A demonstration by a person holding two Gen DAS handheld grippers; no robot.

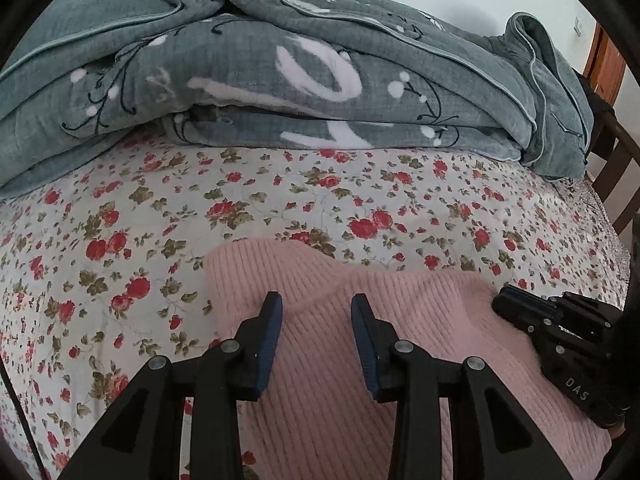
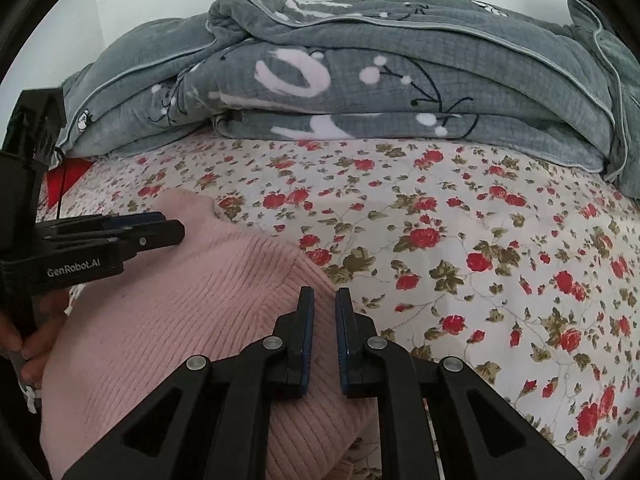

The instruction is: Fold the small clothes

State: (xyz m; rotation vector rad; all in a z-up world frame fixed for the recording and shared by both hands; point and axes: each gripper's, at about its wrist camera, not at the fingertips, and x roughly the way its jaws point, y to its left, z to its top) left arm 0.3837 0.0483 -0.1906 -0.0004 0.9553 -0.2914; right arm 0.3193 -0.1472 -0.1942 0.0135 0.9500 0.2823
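A pink ribbed knit garment (image 1: pixel 400 320) lies on the flowered bed sheet (image 1: pixel 120 240). My left gripper (image 1: pixel 318 308) hovers over its near left part with the jaws apart; pink knit shows in the gap and the pads do not press on it. In the right wrist view the garment (image 2: pixel 180 320) fills the lower left, and the left gripper (image 2: pixel 172 226) comes in from the left edge with a hand (image 2: pixel 36 344) on its grip. My right gripper (image 2: pixel 325 300) is shut to a thin slit at the garment's right edge. I cannot tell if fabric is pinched there. It also shows as (image 1: pixel 500 300).
A bulky grey blanket (image 1: pixel 320 60) with white print is piled along the far side of the bed, also seen as (image 2: pixel 400 60). Wooden bars (image 1: pixel 616 152) stand beyond the bed's right edge. Bare flowered sheet (image 2: pixel 480 240) spreads to the right of the garment.
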